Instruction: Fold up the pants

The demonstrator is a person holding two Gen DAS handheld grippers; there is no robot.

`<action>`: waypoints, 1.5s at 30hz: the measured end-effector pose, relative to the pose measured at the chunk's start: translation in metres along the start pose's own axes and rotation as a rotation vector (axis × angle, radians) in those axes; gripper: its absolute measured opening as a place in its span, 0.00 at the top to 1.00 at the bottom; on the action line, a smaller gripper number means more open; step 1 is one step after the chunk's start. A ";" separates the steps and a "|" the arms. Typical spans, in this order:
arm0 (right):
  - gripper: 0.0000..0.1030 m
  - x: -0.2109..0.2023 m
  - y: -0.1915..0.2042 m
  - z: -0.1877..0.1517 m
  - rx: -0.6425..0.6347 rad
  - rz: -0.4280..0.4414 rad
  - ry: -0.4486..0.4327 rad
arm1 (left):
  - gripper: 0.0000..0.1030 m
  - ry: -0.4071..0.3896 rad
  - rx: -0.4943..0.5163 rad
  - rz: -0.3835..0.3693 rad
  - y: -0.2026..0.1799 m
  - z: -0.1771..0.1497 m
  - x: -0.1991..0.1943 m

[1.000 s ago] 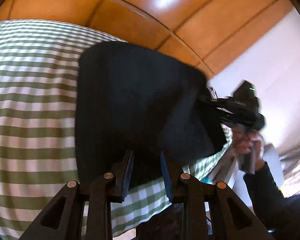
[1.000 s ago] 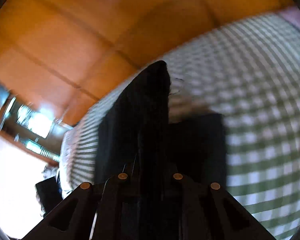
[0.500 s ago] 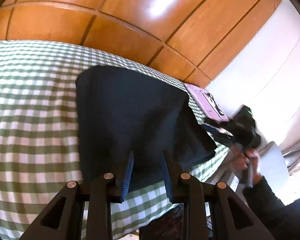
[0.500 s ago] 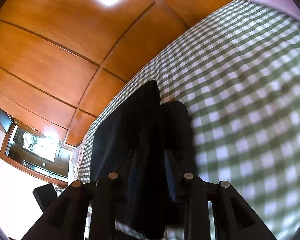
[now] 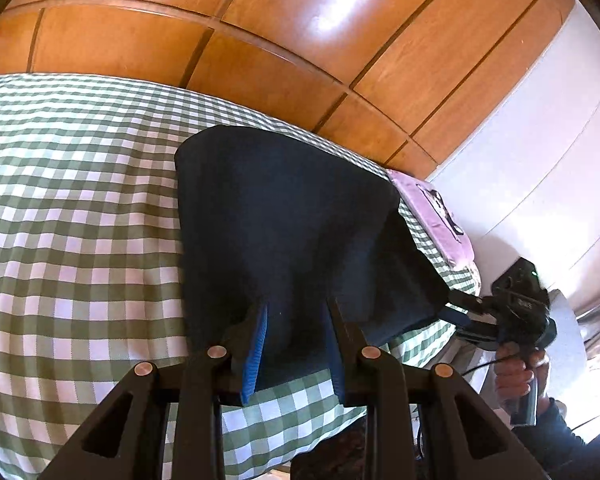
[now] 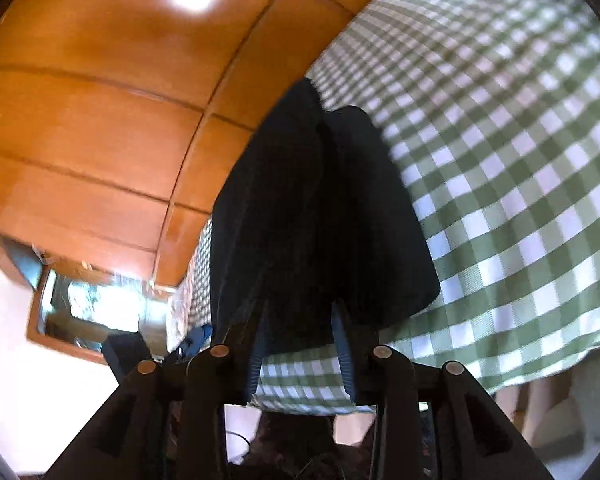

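Note:
The dark navy pants lie folded and flat on the green-and-white checked bedcover. My left gripper hovers over their near edge, blue pads apart, with cloth showing in the gap but not pinched. In the left wrist view, a hand holds my right gripper at the pants' right corner. In its own view the right gripper has its jaws opening. The near edge of the pants lies just past its pads, and neither pad presses on it.
A wooden panelled wall rises behind the bed. A purple cushion lies at the bed's far right by a white wall. The bedcover spreads wide to the right of the pants. A framed glass panel is at left.
The right gripper held a raised fold of the pants; its jaws have parted and it has drawn back. The pants have dropped flat onto the bed. The left gripper has stayed in place.

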State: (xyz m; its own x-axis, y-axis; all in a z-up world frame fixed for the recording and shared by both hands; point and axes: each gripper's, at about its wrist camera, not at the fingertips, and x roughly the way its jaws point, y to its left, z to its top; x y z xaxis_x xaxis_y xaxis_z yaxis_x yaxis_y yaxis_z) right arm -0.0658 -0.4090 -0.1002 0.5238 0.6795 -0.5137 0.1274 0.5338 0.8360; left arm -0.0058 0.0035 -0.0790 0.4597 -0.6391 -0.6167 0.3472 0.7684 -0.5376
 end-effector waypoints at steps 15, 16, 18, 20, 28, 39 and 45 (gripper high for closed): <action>0.93 0.012 -0.013 -0.011 -0.086 -0.185 -0.003 | 0.73 0.093 0.028 0.003 -0.002 -0.017 0.016; 0.93 0.011 -0.015 -0.010 -0.082 -0.177 -0.005 | 0.73 0.088 0.045 0.016 -0.004 -0.016 0.015; 0.93 0.009 -0.014 -0.010 -0.096 -0.171 -0.001 | 0.73 0.072 0.076 0.031 -0.009 -0.015 0.010; 0.89 0.004 -0.009 -0.009 -0.105 -0.163 0.016 | 0.73 0.057 0.104 0.046 -0.014 -0.011 0.004; 0.66 -0.030 0.043 0.021 -0.252 -0.268 -0.124 | 0.71 -0.063 0.101 0.177 -0.018 0.031 -0.007; 0.61 0.064 0.084 0.078 -0.355 -0.389 -0.150 | 0.71 -0.074 0.133 0.385 -0.029 0.071 0.030; 0.61 0.083 0.085 0.098 -0.388 -0.478 -0.173 | 0.71 -0.029 0.149 0.396 -0.028 0.069 0.052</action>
State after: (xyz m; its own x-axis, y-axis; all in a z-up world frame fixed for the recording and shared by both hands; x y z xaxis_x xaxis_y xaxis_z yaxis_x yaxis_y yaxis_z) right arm 0.0708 -0.3563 -0.0535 0.6170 0.2479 -0.7469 0.0831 0.9233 0.3751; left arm 0.0643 -0.0488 -0.0561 0.6035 -0.2936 -0.7413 0.2522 0.9523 -0.1718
